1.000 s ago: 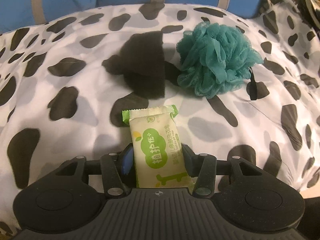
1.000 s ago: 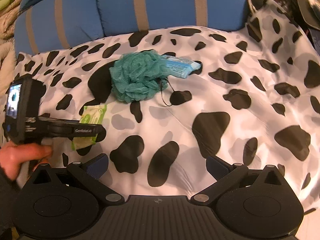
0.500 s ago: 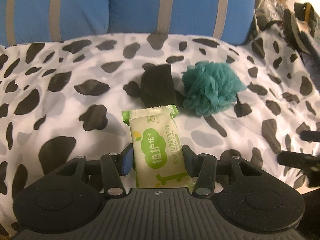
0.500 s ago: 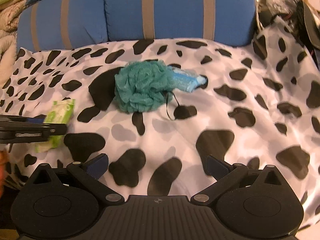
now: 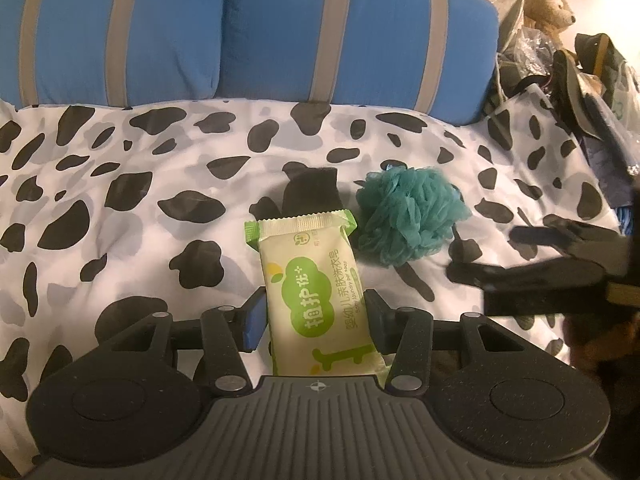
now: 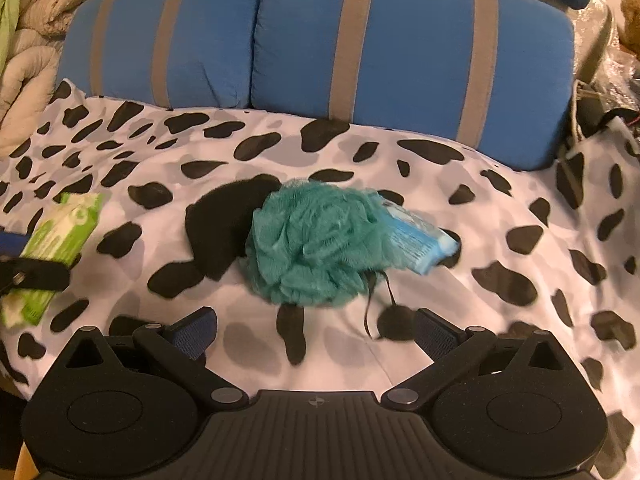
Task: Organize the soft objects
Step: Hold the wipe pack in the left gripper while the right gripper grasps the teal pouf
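So far only one item looks to be in hand: the left gripper (image 5: 314, 320) is pinching a green-and-cream soap packet (image 5: 316, 288), which stands up between its jaws in the lower middle of the left wrist view and shows again at the left edge of the right wrist view. Where it is meant to go I cannot tell; no bin or tidy pile shows in either picture

The right gripper (image 6: 316, 330) has its jaws spread wide and carries nothing, held low in its frame just short of the teal bath pouf (image 6: 316, 240). That pouf lies at centre frame on the cow-print cover (image 6: 500, 360), with a light blue packet (image 6: 420, 240) touching its right side and partly tucked under it. Both seem untouched, so I judge most of the sorting is left, the pouf likely next
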`<state>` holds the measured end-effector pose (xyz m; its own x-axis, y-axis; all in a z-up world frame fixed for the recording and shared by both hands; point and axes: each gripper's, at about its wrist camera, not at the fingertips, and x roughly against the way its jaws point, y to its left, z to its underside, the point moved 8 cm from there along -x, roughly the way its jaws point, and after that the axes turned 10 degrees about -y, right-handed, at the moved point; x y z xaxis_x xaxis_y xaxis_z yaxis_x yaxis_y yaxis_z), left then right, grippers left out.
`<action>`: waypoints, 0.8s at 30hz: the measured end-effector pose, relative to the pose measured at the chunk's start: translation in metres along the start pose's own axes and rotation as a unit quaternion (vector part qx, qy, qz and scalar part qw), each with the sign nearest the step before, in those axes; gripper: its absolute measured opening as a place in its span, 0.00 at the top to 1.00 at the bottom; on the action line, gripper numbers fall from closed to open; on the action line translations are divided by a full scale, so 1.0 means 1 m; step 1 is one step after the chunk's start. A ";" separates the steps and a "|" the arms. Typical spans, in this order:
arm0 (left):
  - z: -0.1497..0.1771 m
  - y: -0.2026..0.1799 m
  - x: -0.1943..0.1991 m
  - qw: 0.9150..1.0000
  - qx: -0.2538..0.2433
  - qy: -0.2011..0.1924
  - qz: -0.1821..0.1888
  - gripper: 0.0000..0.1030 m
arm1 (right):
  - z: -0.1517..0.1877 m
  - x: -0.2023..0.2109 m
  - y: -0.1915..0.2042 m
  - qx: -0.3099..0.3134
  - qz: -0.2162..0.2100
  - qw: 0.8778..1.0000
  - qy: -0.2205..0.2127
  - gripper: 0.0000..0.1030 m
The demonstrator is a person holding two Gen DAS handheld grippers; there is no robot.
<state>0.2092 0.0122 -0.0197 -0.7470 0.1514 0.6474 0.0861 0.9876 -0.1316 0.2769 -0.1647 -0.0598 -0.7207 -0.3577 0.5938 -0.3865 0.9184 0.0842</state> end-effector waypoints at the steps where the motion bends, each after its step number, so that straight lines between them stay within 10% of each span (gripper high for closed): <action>1: -0.001 0.000 0.001 1.000 0.001 -0.001 0.002 0.53 | -0.003 -0.004 0.000 0.001 -0.003 1.000 -0.005 0.00; 24: -0.003 0.005 -0.006 1.000 0.018 0.012 0.013 0.53 | -0.026 -0.109 -0.005 -0.004 -0.023 1.000 0.003 0.00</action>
<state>0.2163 0.0160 -0.0218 -0.7293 0.1775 0.6608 0.0804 0.9813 -0.1748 0.3725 -0.1261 -0.1041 -0.6986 -0.3990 0.5939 -0.4154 0.9020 0.1174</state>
